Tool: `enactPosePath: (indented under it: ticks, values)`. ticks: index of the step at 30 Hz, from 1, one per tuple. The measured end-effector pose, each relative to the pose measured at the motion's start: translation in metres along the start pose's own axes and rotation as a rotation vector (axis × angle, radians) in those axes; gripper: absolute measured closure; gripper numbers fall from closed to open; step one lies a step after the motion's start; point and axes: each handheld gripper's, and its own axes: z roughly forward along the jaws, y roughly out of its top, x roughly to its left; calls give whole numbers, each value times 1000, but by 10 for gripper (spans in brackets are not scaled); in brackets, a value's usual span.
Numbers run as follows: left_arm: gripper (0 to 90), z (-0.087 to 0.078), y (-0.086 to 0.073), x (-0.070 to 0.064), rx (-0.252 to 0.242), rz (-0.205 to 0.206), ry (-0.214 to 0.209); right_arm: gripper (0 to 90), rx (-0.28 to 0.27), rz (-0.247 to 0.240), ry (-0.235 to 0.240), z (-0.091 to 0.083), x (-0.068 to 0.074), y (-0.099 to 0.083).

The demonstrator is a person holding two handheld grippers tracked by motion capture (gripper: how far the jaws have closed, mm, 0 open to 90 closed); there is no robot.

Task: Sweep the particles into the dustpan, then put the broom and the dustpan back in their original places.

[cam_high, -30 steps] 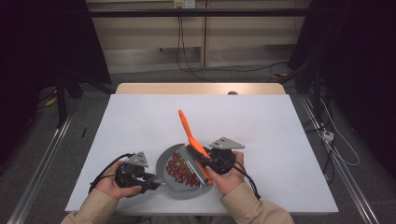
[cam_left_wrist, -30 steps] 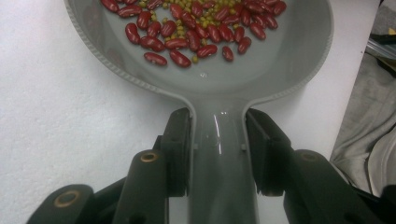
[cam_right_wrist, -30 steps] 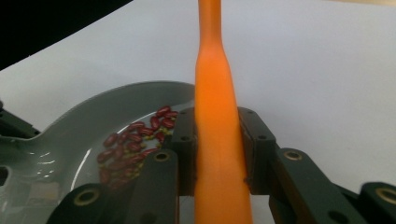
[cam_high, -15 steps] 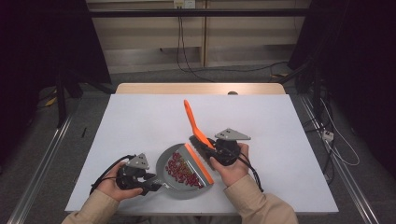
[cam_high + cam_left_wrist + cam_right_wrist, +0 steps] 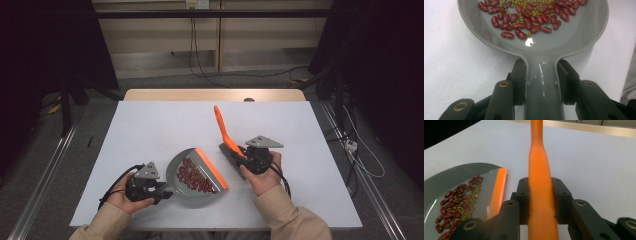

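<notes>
A grey dustpan (image 5: 192, 176) with an orange lip is lying on the white table (image 5: 150, 125), carrying a pile of red kidney beans (image 5: 529, 17) mixed with small green beans (image 5: 465, 206). The left gripper (image 5: 162, 191) is clamping the pan's handle between its jaws, the pan spreading out just beyond the tips. To the pan's right, the right gripper (image 5: 239, 156) is squeezing the orange handle of a brush (image 5: 223, 131), jaws pressed to both sides. The handle is rising past the jaws toward the table's far edge, while the dark bristles are sitting just beside the pan's orange lip.
</notes>
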Motion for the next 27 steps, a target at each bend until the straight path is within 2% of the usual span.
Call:
enactPosePath:
  ticks: [3, 6, 8, 14, 15, 16, 27]
  values:
    - [633, -1, 0, 2, -31, -6, 18, 714, -7, 1, -9, -3, -7, 0]
    - [633, -3, 0, 5, -75, -31, 35, 715, -12, -2, -15, -5, -11, 1]
    - [633, -5, 1, 7, -86, -38, 34, 715, -12, 1, -20, -6, -14, 1]
    - [632, -11, 0, 12, -136, -91, 85, 715, -13, -10, -28, -9, -21, 1]
    - [632, -12, 0, 14, -136, -91, 98, 715, -11, -9, -29, -9, -23, 1]
    - [632, -13, 0, 15, -144, -109, 96, 714, -11, -8, -28, -10, -24, 1]
    - [631, -21, -5, 32, -180, -224, 205, 715, -24, 11, -44, -20, -42, 1]
